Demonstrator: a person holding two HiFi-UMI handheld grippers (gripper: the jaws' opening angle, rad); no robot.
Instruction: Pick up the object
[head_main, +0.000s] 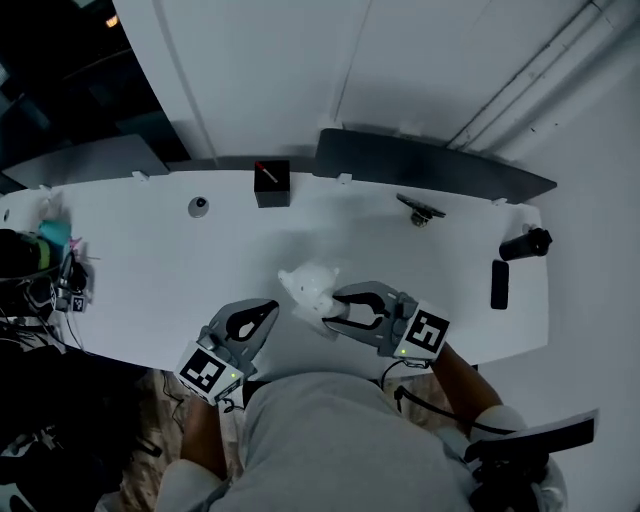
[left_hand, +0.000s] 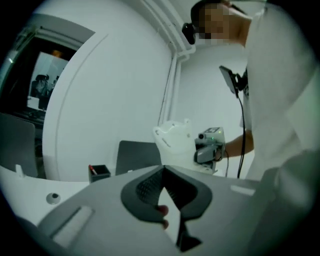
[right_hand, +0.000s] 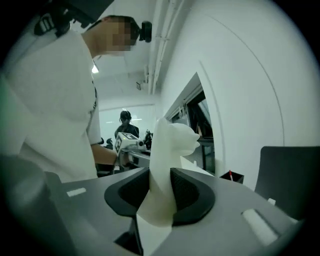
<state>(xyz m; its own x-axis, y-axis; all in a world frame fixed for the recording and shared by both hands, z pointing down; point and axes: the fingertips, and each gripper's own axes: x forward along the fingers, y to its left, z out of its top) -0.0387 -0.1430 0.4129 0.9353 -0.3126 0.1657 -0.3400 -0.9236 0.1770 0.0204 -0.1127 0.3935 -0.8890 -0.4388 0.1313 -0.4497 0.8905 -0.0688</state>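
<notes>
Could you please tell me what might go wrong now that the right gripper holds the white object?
The right gripper pinches the white object only near one end, so it might tilt or slip and drop onto the table. The shut left gripper is close beside it and could knock it.

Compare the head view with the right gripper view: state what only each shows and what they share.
Only the head view: the whole white table, a black cylinder and a flat black device near its right end, and a small round item toward its left. Only the right gripper view: the ribbed pads pressing on the object's sides, and a distant person in the room behind. Both: the right gripper shut on the white object, the left gripper, and the black box with a red item in it.
</notes>
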